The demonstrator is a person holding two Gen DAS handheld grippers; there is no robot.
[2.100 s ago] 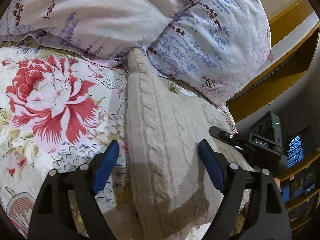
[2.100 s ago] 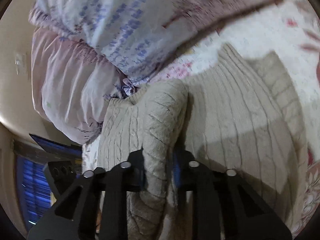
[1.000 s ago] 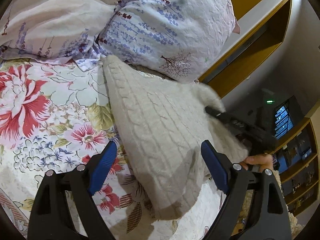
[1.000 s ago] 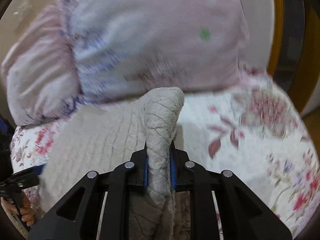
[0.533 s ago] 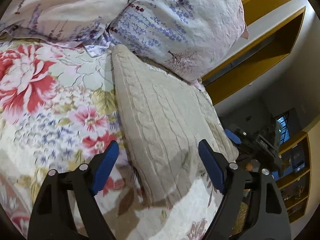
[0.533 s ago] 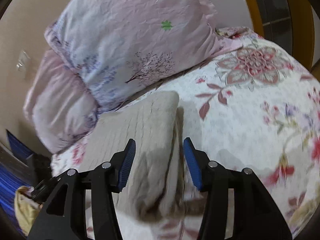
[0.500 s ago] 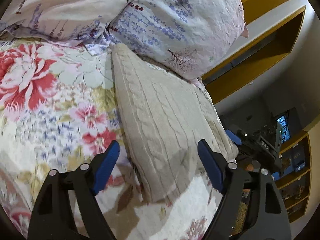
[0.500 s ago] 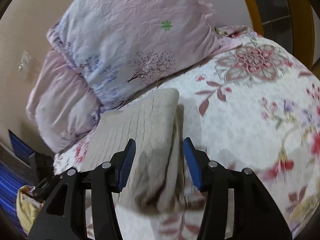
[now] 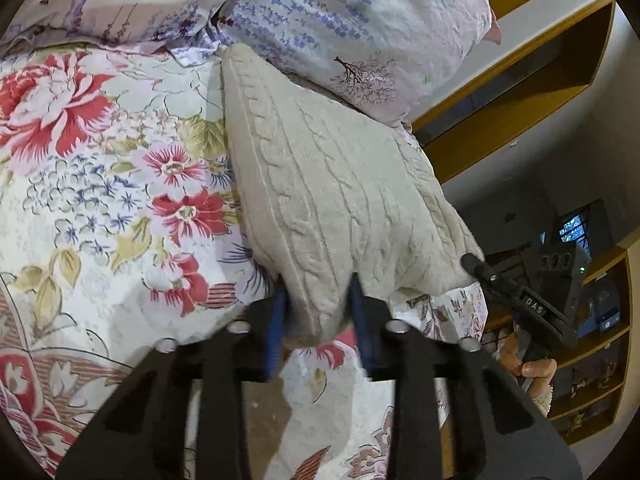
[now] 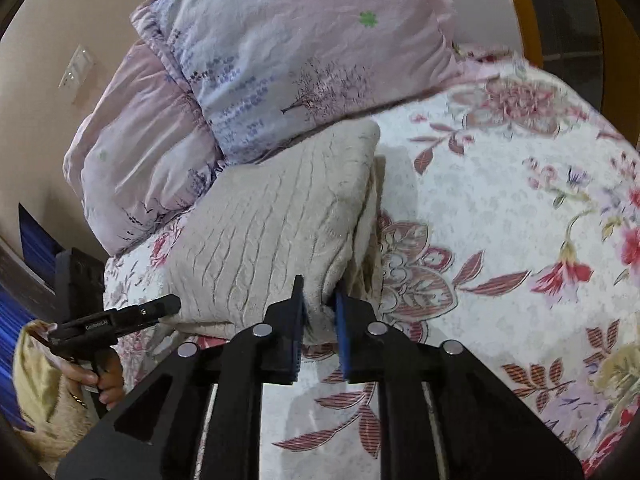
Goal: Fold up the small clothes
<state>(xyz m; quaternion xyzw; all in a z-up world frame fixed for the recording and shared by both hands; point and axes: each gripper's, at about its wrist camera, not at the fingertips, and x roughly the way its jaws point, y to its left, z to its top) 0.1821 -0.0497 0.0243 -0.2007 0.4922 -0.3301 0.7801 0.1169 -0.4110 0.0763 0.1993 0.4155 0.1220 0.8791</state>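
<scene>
A folded beige cable-knit sweater (image 9: 320, 184) lies on the floral bedspread (image 9: 100, 184), its far end against the pillows. In the left wrist view my left gripper (image 9: 318, 320) has the sweater's near corner between its blue pads; its jaws are closing and the pads press the knit. In the right wrist view my right gripper (image 10: 320, 312) is shut on the other near corner of the sweater (image 10: 272, 224). Each view also shows the opposite gripper held in a hand: the right gripper (image 9: 476, 266) at the sweater's right corner, the left gripper (image 10: 168, 304) at its left corner.
Two lavender-print pillows (image 9: 360, 20) (image 10: 304, 48) lie behind the sweater. Wooden shelves (image 9: 520, 80) stand past the bed's edge on the right of the left wrist view. The bedspread (image 10: 500, 240) stretches flat to the right of the sweater. A wall switch (image 10: 76, 68) is at upper left.
The right gripper let go of the lifted fold, opened, and shut again on the sweater's near corner. The left gripper went from wide open to closed on the sweater's other near corner.
</scene>
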